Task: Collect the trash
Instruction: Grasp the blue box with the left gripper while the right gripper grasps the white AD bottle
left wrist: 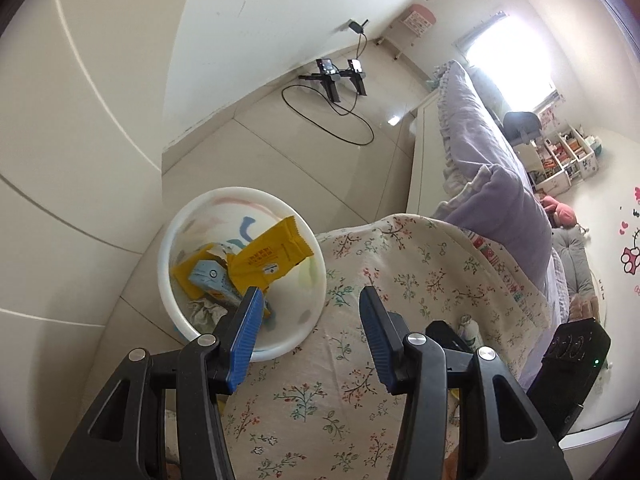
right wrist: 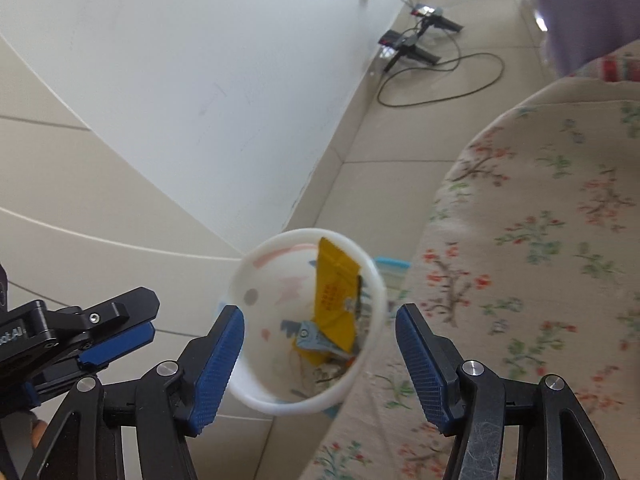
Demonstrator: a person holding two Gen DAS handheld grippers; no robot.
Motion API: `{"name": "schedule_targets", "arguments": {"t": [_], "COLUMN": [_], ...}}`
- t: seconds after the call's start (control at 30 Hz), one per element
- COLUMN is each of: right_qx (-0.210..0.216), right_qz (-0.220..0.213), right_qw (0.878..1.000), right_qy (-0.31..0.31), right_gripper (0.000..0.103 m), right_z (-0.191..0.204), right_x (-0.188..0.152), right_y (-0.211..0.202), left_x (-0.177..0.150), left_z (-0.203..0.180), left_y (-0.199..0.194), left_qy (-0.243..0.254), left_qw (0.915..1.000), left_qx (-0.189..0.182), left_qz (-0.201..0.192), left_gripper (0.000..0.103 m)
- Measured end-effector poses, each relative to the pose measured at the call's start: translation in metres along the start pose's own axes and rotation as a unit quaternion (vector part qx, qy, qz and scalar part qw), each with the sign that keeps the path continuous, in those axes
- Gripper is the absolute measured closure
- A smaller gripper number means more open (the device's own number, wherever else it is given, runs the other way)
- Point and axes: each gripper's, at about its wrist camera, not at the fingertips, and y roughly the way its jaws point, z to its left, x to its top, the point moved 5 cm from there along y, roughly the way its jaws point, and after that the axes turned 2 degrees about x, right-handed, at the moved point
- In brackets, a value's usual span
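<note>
A white round trash bin (left wrist: 172,264) stands on the floor beside the bed; it also shows in the right wrist view (right wrist: 256,264). Inside it lie a yellow wrapper (left wrist: 272,256), a light blue packet (left wrist: 208,278) and crumpled paper (left wrist: 204,310). The yellow wrapper (right wrist: 334,292) and blue packet (right wrist: 312,338) show in the right wrist view too. My left gripper (left wrist: 308,320) is open and empty, above the bin's rim and the bed edge. My right gripper (right wrist: 320,354) is open and empty, straddling the bin from above. The left gripper's fingers (right wrist: 116,336) show at the left.
A floral bedsheet (left wrist: 400,280) covers the bed on the right, with a purple quilt (left wrist: 496,184) behind it. A black device (left wrist: 576,360) and a small bottle (left wrist: 470,330) lie on the bed. Black stands and a cable (left wrist: 340,80) sit on the tiled floor by the wall.
</note>
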Motion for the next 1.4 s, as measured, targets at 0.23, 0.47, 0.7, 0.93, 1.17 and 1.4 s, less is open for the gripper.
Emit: {"name": "schedule_targets", "arguments": {"t": [0.23, 0.47, 0.7, 0.93, 1.17, 1.4], "right_qx": [-0.044, -0.117, -0.2, -0.189, -0.172, -0.159], "right_qz": [-0.04, -0.091, -0.1, -0.077, -0.054, -0.029], "right_qw": [0.998, 0.986, 0.955, 0.937, 0.942, 0.944], "right_qy": [0.022, 0.081, 0.192, 0.282, 0.282, 0.289], "right_gripper": [0.034, 0.034, 0.026, 0.026, 0.026, 0.026], "right_z": [-0.045, -0.125, -0.234, -0.289, -0.287, -0.292], "right_x": [0.004, 0.003, -0.02, -0.05, -0.052, -0.06], "right_y": [-0.076, -0.17, -0.243, -0.262, -0.252, -0.235], "left_x": [-0.024, -0.06, -0.101, -0.127, -0.138, -0.15], "left_z": [-0.051, -0.114, -0.18, -0.217, -0.236, -0.236], "left_y": [0.021, 0.052, 0.102, 0.146, 0.17, 0.193], "left_qy": [0.039, 0.091, 0.155, 0.199, 0.189, 0.179], "left_qw": [0.9977, 0.9919, 0.9801, 0.9731, 0.9718, 0.9685], "left_qx": [-0.036, -0.046, -0.049, -0.023, -0.056, -0.054], "left_qz": [0.042, 0.076, 0.114, 0.114, 0.13, 0.164], "left_gripper": [0.048, 0.041, 0.039, 0.039, 0.04, 0.093]}}
